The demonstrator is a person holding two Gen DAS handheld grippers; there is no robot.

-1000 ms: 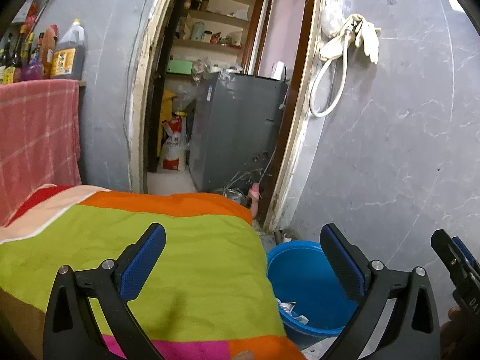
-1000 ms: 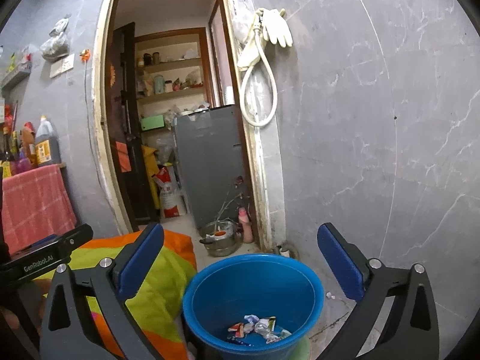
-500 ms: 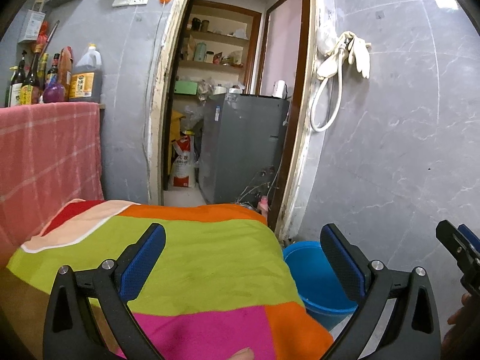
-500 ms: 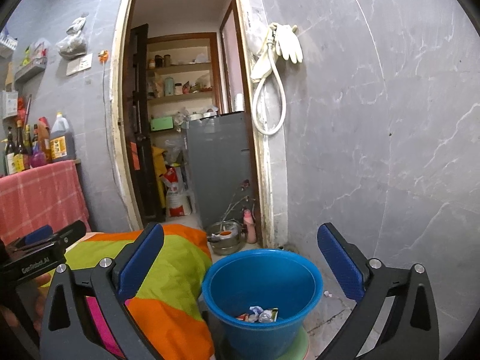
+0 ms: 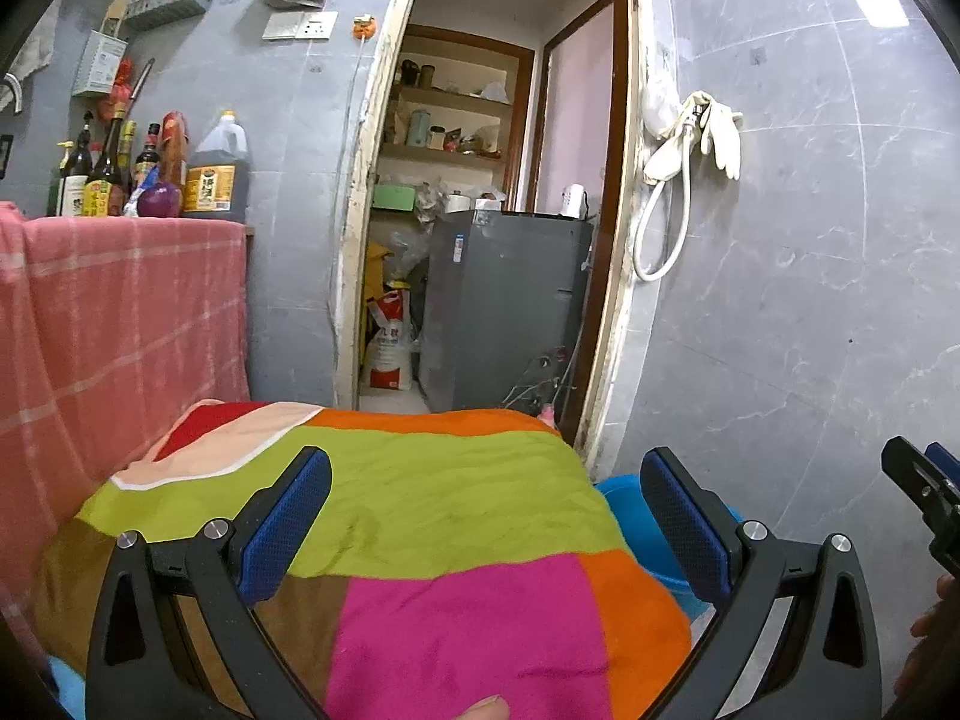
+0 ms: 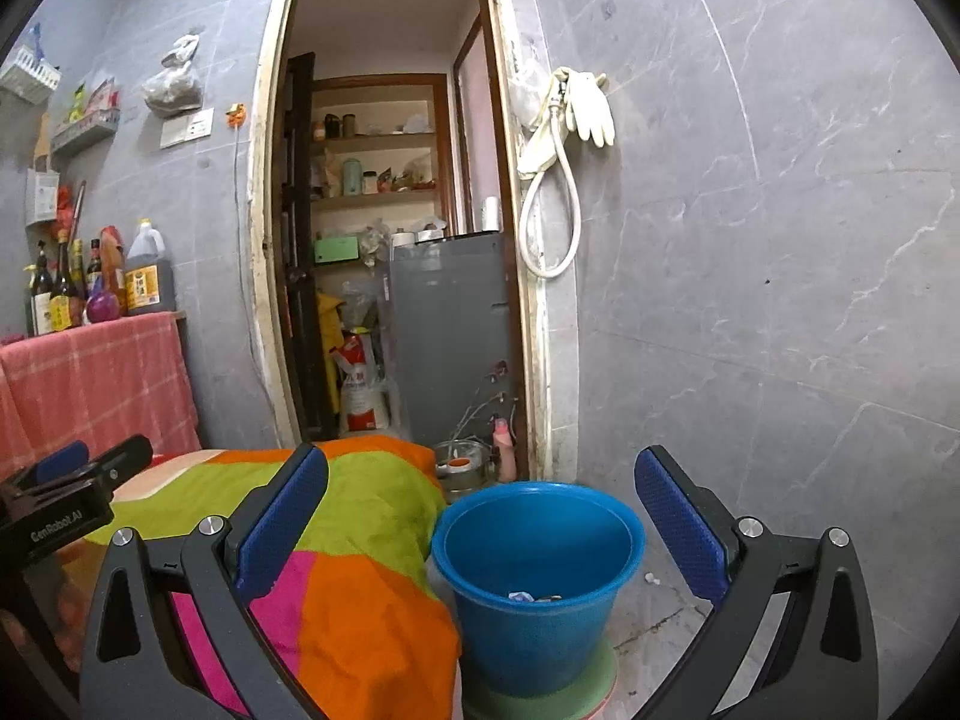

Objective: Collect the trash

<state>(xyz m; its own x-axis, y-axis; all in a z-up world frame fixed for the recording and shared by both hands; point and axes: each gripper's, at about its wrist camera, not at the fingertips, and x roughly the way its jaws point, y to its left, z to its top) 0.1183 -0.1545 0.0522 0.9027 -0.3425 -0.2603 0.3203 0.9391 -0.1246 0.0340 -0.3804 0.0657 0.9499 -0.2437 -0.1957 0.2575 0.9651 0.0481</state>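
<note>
Both claws, left gripper [image 5: 480,516] and right gripper [image 6: 480,516], are gaping wide, carrying nothing. I'm scanning the patchwork cloth [image 5: 420,510] for scraps, keeping the blue bucket [image 6: 534,618] near.

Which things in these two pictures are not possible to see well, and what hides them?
- Blue bucket, left wrist view: mostly hidden by the colourful cloth and the gripper.
- Trash in the bucket, right wrist view: mostly hidden by the bucket's front wall.
- Bottle labels, left wrist view: too small to read.
- Metal pot, right wrist view: partly behind the bucket.
</note>
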